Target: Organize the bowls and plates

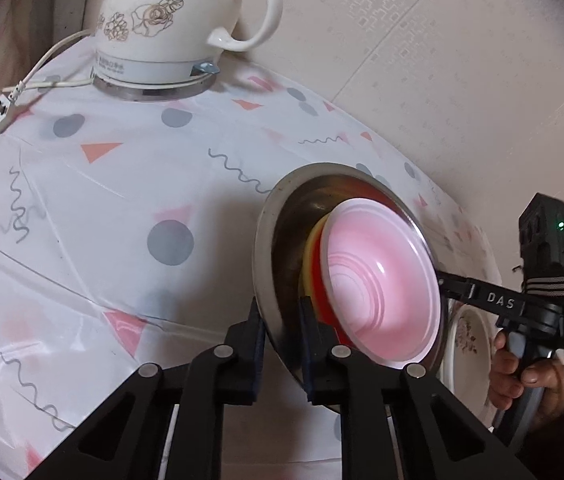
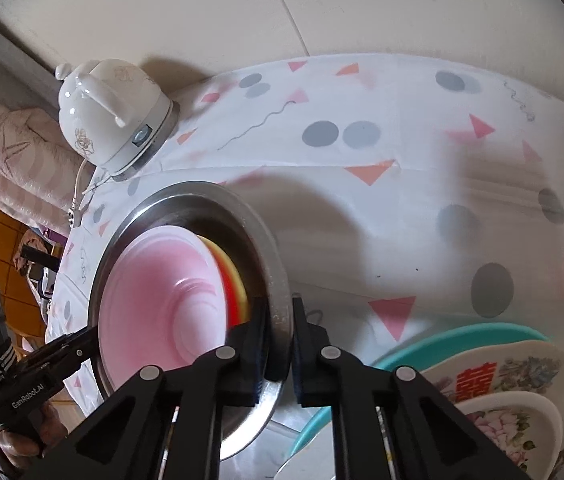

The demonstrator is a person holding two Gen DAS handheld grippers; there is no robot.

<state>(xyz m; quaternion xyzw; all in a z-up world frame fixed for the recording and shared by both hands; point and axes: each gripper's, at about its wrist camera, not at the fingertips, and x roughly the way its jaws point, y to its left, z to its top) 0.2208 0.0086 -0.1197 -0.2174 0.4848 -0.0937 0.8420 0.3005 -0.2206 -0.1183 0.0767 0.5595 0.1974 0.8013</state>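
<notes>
Left wrist view: the left hand-held gripper (image 1: 282, 344) is clamping the near rim of the steel basin (image 1: 282, 216), one pad outside the wall, one inside. The basin is tilting up off the tabletop (image 1: 82, 208), so its mouth is facing right of this gripper. Inside it the pink bowl (image 1: 378, 280) is nesting on a red bowl (image 1: 324, 308) and a yellow bowl (image 1: 307, 256), which are only showing as edges. Across the basin, the right hand-held gripper (image 1: 444, 284) is reaching in to the far rim, a hand (image 1: 522, 368) working its grip. Behind that gripper a floral plate (image 1: 470, 344) is lying flat. Well ahead, a white kettle (image 1: 178, 28) is standing on its base, cord trailing left.

Right wrist view: the right hand-held gripper (image 2: 282, 344) is likewise pinching the basin (image 2: 210, 200) rim between its pads, jaws closed on the metal. The pink bowl (image 2: 162, 300) is sitting just left of the fingertips. The left hand-held gripper (image 2: 86, 340) is biting the opposite rim. To the right and nearer, a teal tray (image 2: 462, 340) is carrying patterned plates (image 2: 514, 376). The kettle (image 2: 110, 116) is standing far ahead to the left.

Judgement: opposite-rim grips are sharing the load and keeping the nested stack from sliding while the basin is being carried as one unit. Risk: the tilt may be letting the bowls shift.
</notes>
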